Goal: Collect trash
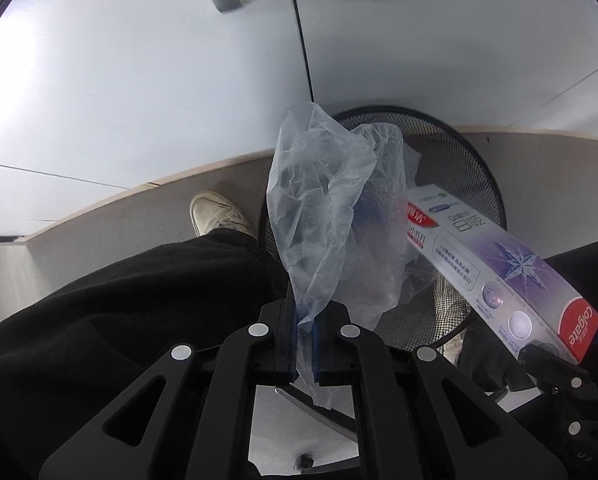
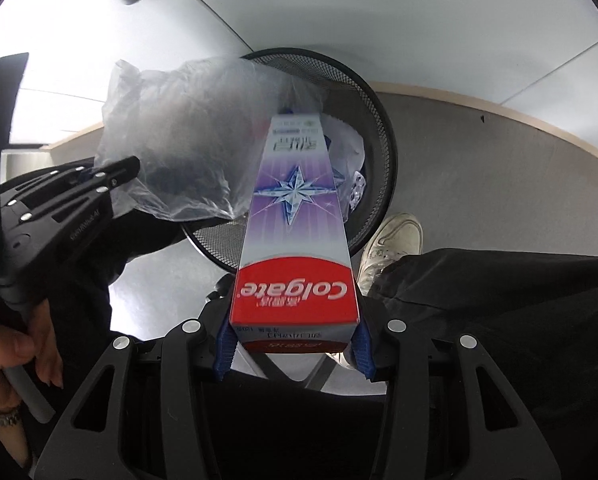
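My left gripper (image 1: 305, 334) points down and is shut on a crumpled clear plastic bag (image 1: 323, 216), which hangs over the near rim of a black wire-mesh bin (image 1: 475, 184). My right gripper (image 2: 293, 342) is shut on the red end of a Colgate toothpaste box (image 2: 295, 236), whose far end reaches over the bin's mouth (image 2: 379, 128). The same box (image 1: 495, 268) crosses the right side of the left wrist view. In the right wrist view the plastic bag (image 2: 187, 152) and the left gripper (image 2: 117, 174) sit to the left. White crumpled trash lies inside the bin.
The bin stands on a grey floor beside a curved wood-edged panel (image 2: 499, 136). A person's black trouser legs (image 1: 119, 300) and pale shoes (image 1: 219, 214) (image 2: 395, 244) flank the bin. A hand (image 2: 15, 360) with a wristwatch grips the left gripper's handle.
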